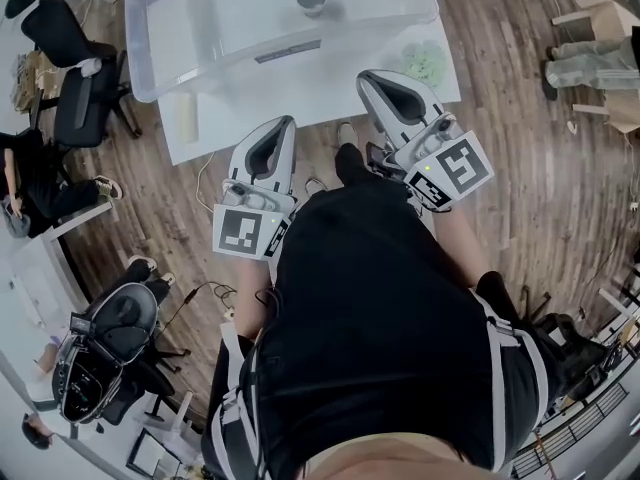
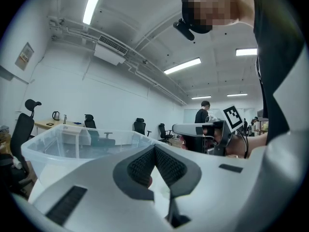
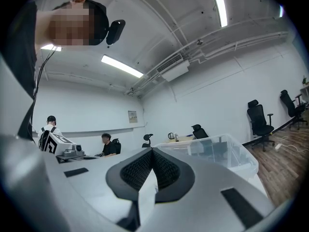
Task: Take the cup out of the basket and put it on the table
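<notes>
At near edge of table (image 1: pixel 200 133), left gripper (image 1: pixel 282 126) and right gripper (image 1: pixel 375 78) both closed, empty. Cup (image 1: pixel 311 1) sits by far wall of basket (image 1: pixel 140 58); likely risk: unopened jaws nudging it over.

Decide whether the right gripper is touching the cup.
Apart. Head view: the right gripper hangs over the table edge, while the cup sits far off inside the clear basket.

One clear basket (image 1: pixel 160 58) is counted on one white bench (image 1: pixel 215 133), with one grey cup (image 1: pixel 311 1) inside. Two grippers are seen, the left gripper (image 1: pixel 284 121) and the right gripper (image 1: pixel 366 76). One green clump (image 1: pixel 425 60) and one pale block (image 1: pixel 185 118) are also counted.
</notes>
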Motion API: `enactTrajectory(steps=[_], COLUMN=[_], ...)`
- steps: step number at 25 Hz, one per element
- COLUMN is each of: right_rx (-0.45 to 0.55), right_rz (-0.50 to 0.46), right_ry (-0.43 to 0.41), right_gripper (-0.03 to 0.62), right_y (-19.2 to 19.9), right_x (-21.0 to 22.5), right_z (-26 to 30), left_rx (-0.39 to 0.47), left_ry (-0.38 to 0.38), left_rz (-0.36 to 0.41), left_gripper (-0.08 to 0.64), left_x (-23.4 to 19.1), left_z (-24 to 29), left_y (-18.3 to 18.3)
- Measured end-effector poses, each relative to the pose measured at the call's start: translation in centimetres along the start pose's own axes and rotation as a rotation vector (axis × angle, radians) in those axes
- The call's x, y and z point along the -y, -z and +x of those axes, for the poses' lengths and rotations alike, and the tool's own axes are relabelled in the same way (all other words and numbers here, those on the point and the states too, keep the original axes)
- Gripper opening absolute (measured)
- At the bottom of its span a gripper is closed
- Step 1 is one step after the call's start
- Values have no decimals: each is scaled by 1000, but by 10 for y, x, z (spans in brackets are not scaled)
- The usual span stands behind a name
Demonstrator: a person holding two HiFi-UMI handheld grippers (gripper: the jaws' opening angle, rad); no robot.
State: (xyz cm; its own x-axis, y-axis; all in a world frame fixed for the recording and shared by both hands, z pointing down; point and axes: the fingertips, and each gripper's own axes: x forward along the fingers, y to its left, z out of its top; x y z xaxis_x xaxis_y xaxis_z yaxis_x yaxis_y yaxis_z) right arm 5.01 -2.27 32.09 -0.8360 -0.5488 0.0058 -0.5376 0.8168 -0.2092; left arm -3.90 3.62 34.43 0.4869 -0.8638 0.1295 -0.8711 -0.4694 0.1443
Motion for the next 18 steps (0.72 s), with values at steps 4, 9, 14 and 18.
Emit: enactTrajectory(steps=[4,9,14,18], right_rx=[6,1,-13,-28], right_rz=[-3,10,26,41], right_ry=[-10,-35,-74,-97], right_gripper=[17,17,17,17], right_y=[-9,-12,-11,-5], right_x=[28,66,87,94], right_z=[8,10,24,36], left_rx=[3,8,7,-8], left_ry=[-4,-27,-56,-75], left_rz=[2,-6,-30,-39], left_gripper=[17,17,17,17], left_x=[-4,-3,-9,-16], left_z=[31,70,96,105], left_y=[-8,-14,-14,-10])
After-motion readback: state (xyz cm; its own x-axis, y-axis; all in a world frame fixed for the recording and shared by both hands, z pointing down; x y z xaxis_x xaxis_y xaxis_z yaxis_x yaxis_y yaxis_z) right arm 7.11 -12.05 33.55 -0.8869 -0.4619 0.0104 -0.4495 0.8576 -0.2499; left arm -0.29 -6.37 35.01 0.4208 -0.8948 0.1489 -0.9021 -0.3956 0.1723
